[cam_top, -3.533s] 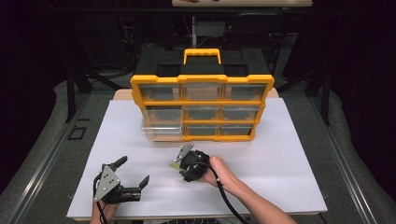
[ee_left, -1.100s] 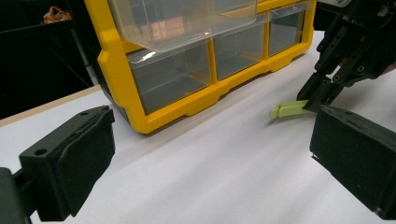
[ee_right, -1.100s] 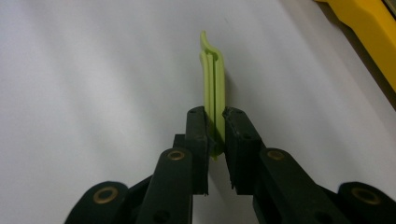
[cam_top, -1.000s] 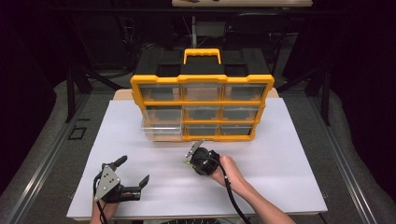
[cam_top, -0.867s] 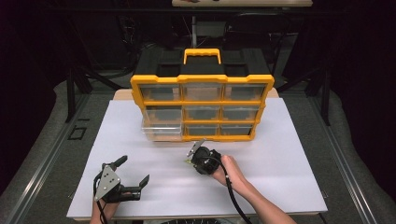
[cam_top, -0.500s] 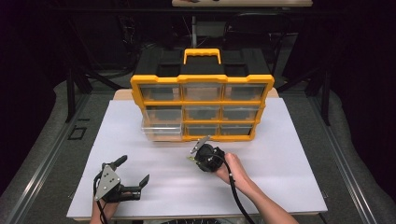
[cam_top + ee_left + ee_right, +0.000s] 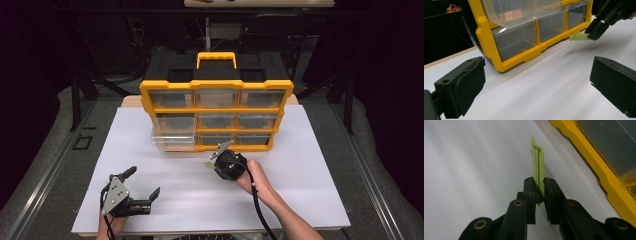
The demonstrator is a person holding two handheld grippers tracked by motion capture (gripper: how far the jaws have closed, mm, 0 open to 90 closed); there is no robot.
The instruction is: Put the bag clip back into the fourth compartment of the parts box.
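Gripping a pale green flat plastic lever (image 7: 537,167), the right gripper (image 7: 220,159) hovers just before the yellow-framed organizer with clear drawers (image 7: 216,114); nearer the person on the white surface (image 7: 310,165), the left gripper (image 7: 142,187) rests, fingers (image 7: 461,92) spread wide

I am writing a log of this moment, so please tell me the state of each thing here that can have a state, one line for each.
Yellow plastic organizer box with clear drawers: upright on the white board.
Clear plastic drawer at its lower left: pulled partly out.
Other clear drawers: pushed in.
Flat light green plastic strip: clamped, sticking out ahead.
Right tongs: shut on the strip.
Left tongs: open, holding nothing.
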